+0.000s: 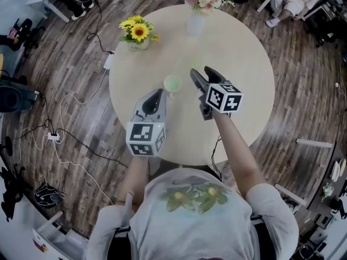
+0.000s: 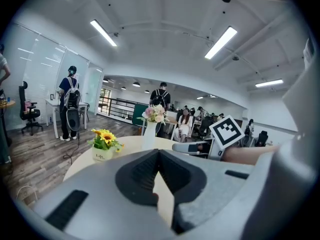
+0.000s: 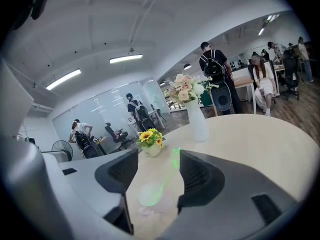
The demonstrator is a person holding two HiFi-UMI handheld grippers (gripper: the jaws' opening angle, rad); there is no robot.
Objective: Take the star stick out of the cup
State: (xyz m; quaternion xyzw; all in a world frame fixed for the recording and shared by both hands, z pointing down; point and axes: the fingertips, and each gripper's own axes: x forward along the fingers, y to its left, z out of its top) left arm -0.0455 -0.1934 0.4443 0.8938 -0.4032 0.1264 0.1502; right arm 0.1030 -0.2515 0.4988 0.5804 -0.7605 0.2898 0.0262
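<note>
Translucent green: the star stick (image 3: 167,176) leans in a small pale cup (image 3: 149,195), with its star end up and tilted away from the right gripper's camera. In the head view the cup (image 1: 172,83) sits near the middle of the round table (image 1: 244,64). The stick itself is too faint to trace there.

Right gripper (image 3: 159,156): jaws spread wide, holding nothing. In its own view the cup and stick show in the gap between the jaws, low down. In the head view the right gripper (image 1: 200,70) hangs near the cup but apart from it, and nothing touches.

Left gripper (image 2: 159,153): jaws pressed together at the tips, nothing between them. In the head view the left gripper (image 1: 158,92) sits just on the person's side of the cup.

Further out on the table are a sunflower pot (image 1: 138,34) and a white vase of pink flowers (image 1: 199,7), both well clear of the work.

Judgement: the step in hand is the approach, and the stick is not yet gripped. The next move calls for lowering the right jaws until the stick's upper part lies between them. They should then close on the stick alone and lift along its lean. The cup looks light, so the left gripper may need to steady it.
</note>
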